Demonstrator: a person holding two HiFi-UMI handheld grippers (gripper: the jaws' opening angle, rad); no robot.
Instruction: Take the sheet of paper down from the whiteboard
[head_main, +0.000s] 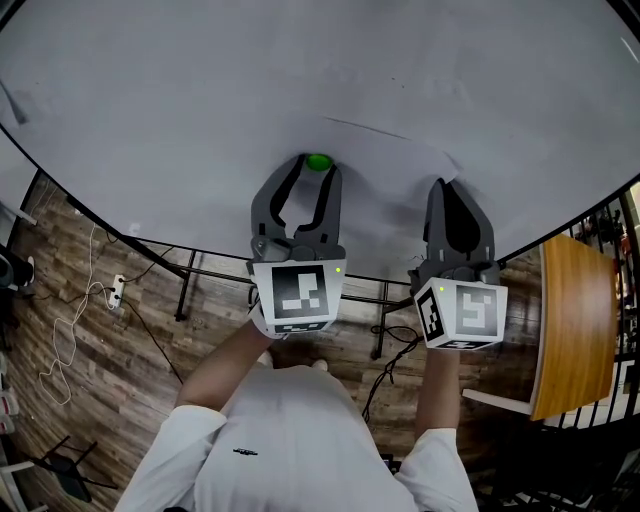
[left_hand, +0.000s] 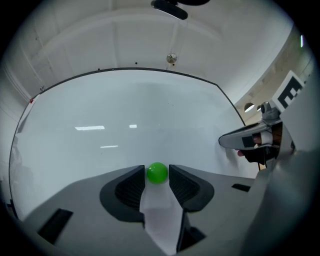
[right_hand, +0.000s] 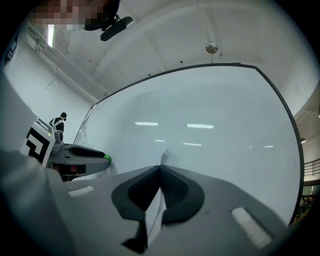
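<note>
The left gripper (head_main: 317, 172), spread, straddles the green magnet (left_hand: 157, 173) pinning the sheet of paper (right_hand: 155, 212) near the lower edge of the whiteboard (head_main: 200, 100). The right gripper (right_hand: 160, 170) pinches the sheet. Pulling now could tear it.

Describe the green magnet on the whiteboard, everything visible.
The green magnet is small, round and glossy, plastic-looking, with a pale highlight on top. It sticks on the whiteboard, right at the tips of the left tool, in the gap between its open jaws. Whether a jaw touches it cannot be told.
</note>
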